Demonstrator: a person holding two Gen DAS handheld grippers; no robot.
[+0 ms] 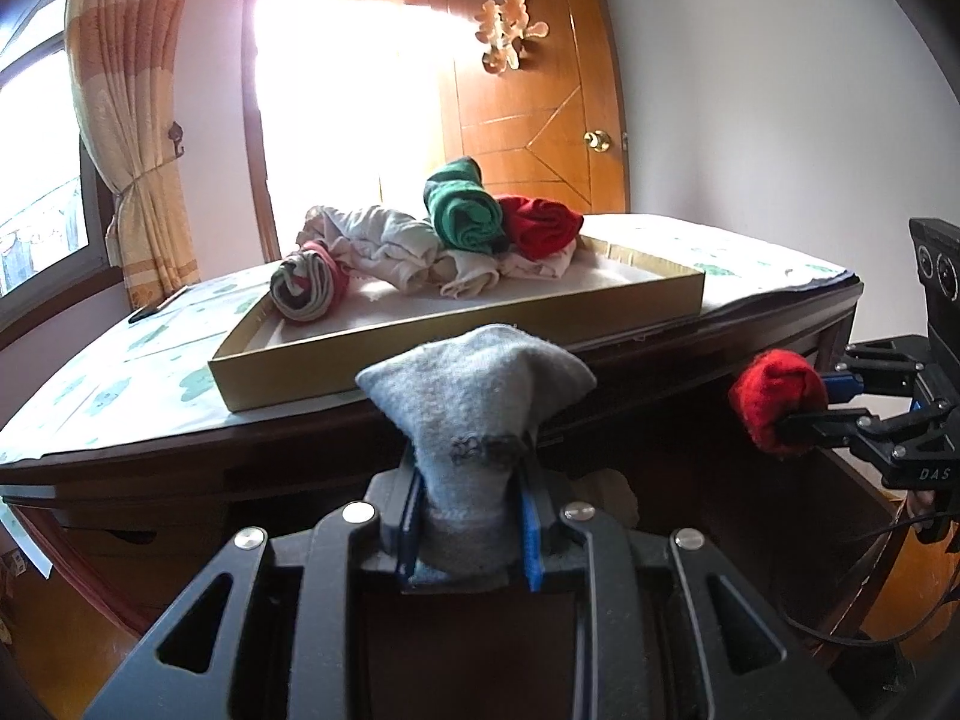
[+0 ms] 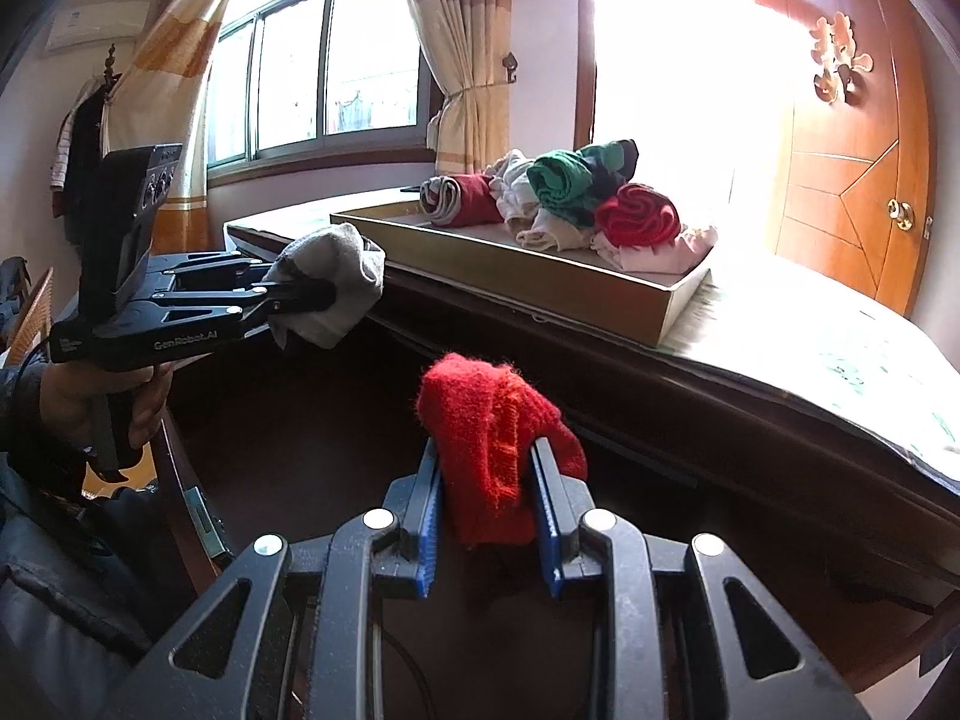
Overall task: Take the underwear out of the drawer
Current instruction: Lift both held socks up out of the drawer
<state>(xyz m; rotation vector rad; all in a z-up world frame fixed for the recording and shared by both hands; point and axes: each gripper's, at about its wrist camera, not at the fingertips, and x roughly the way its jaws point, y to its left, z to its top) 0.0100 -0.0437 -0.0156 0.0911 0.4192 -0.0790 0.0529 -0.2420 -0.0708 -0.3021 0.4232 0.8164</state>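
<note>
While both jaws hold rolls, grey bundle (image 1: 474, 414) left and red bundle (image 2: 495, 438) right, lift clear over the tray (image 1: 468, 330) rim before releasing.

black hand-held gripper (image 2: 303, 300), blue pads (image 1: 531, 546), silver screws

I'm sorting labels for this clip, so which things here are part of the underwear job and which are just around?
Job:
left gripper, shut on grey bundle
right gripper, shut on red bundle
tray with rolled garments

Just around:
curtain
door
window

grey roll (image 1: 474, 396), red roll (image 2: 498, 438), green roll (image 1: 465, 204), gold-sided tray (image 1: 456, 342), leaf-print cloth (image 1: 120, 384)
</note>
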